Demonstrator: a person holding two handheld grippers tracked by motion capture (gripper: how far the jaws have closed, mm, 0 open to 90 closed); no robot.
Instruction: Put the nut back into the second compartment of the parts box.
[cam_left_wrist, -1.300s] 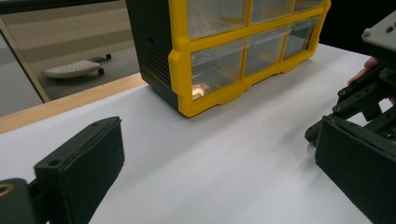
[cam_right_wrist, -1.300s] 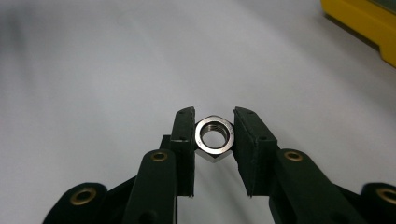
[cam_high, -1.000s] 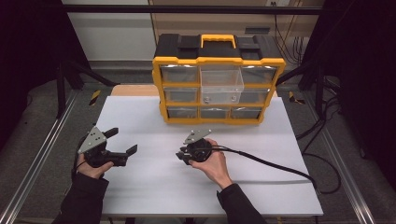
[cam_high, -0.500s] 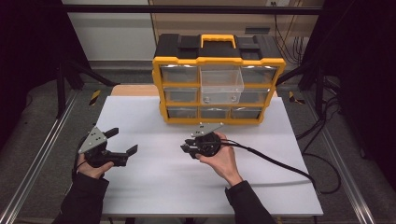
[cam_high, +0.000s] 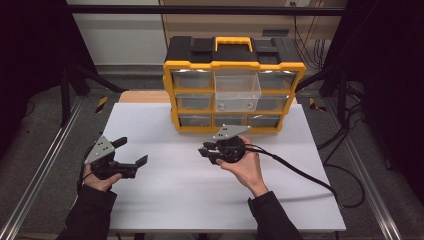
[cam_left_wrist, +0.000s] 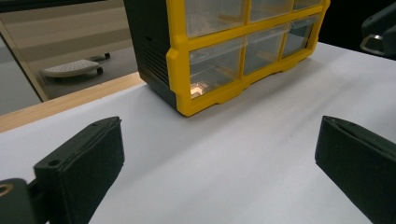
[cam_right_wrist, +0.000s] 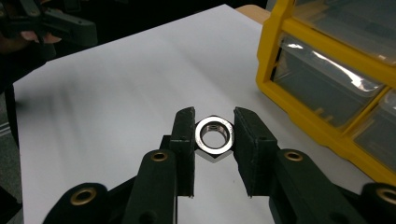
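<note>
While a steel hex nut (cam_right_wrist: 214, 136) is clamped flat-to-flat between the two black jaws of the right gripper (cam_right_wrist: 214, 140), its threaded bore is turned toward the camera in the right gripper view, and the white table sheet (cam_right_wrist: 116, 116) is seen below it, apparently with a gap, though the height cannot be judged well from that angle. In the high view the right gripper (cam_high: 209, 151) is held in an upturned hand (cam_high: 245, 167) near the middle of the table, its jaws pointed toward nine o'clock and its cable (cam_high: 300, 172) trailed off toward four o'clock. At about eight o'clock on the table the left gripper (cam_high: 131, 156) is gripped by the other hand (cam_high: 97, 180); its jaws are spread wide apart with nothing between them, as is confirmed in the left gripper view, where bare white sheet is seen between the two pads (cam_left_wrist: 81, 172). Farther off, at twelve o'clock, a yellow and black drawer organiser (cam_high: 234, 85) is stood upright on the far edge of the table. One clear drawer (cam_high: 237, 90) in its middle column is pulled partway out.
</note>
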